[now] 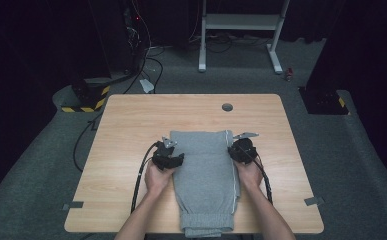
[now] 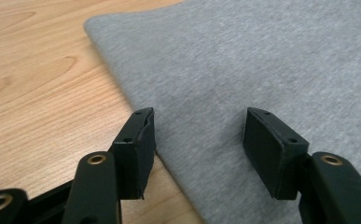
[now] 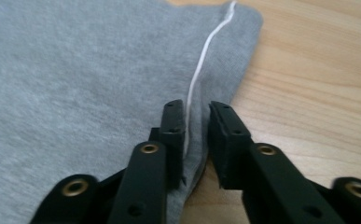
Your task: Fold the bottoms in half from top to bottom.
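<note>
Sweatpants [image 1: 206, 180] lay lengthwise between both hands on the surface [image 1: 126, 125]; right tool [image 3: 197, 135] pinched their right edge, while left tool [image 2: 199, 140] gaped over the left edge.

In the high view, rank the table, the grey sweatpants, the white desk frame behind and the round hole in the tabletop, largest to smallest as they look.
1. Table
2. Grey sweatpants
3. White desk frame, though being farther from the camera makes it look smaller than it may be
4. Round hole
</note>
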Motion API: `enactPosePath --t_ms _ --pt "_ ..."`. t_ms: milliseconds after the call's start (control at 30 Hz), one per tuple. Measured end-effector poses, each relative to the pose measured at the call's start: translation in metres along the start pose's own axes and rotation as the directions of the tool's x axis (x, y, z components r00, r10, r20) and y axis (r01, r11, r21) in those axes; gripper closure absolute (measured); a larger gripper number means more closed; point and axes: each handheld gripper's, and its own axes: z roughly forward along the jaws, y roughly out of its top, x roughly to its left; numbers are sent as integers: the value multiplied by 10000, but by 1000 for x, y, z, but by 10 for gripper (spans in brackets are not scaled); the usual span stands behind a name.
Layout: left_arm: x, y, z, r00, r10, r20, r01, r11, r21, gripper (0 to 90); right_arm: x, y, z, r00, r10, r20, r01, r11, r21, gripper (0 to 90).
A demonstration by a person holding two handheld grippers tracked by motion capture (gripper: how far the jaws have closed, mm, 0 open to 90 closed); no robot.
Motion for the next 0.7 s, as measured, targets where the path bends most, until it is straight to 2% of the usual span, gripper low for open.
enactPosePath --t_ms 100,133,200,233,300,367,467,533,600,633,700 --pt "3 0 1 9996 -292 33 292 9996 13 425 -5 1 -2 9999 99 134 -99 10000 -6 808" --pt "3 0 1 9994 -346 47 346 9994 28 425 -5 1 -4 9997 165 200 -165 9999 -27 759" --pt "4 1 -2 9972 -651 372 648 9979 98 433 -5 0 -8 9990 197 395 -191 9997 -145 659" --pt "2 1 -5 9968 -639 482 638 9980 37 428 -4 0 -10 9990 162 425 -153 9996 -228 630" --pt "-1 -1 -10 9971 -452 612 451 9990 31 421 -2 -1 -18 9993 126 342 -111 9991 -415 594" --pt "-5 -6 -15 9971 -172 746 162 9998 132 414 3 -5 -29 9999 -160 -4 159 9977 -654 582" --pt "-12 -14 -22 9963 114 855 -126 9998 131 412 12 -13 -37 9974 -497 -531 462 9968 -658 577" --pt "-15 -20 -26 9966 380 732 -392 9991 140 412 17 -20 -39 9951 -790 -591 767 9962 -406 576" --pt "-16 -22 -28 9967 629 506 -638 9978 179 414 22 -28 -36 9932 -1101 -388 1097 9939 -126 573" --pt "-15 -23 -29 9963 805 308 -814 9962 293 415 22 -31 -35 9934 -1093 -355 1092 9940 -37 572" --pt "-12 -21 -29 9974 600 396 -618 9971 440 409 18 -36 -32 9957 -821 -436 816 9966 -131 561"
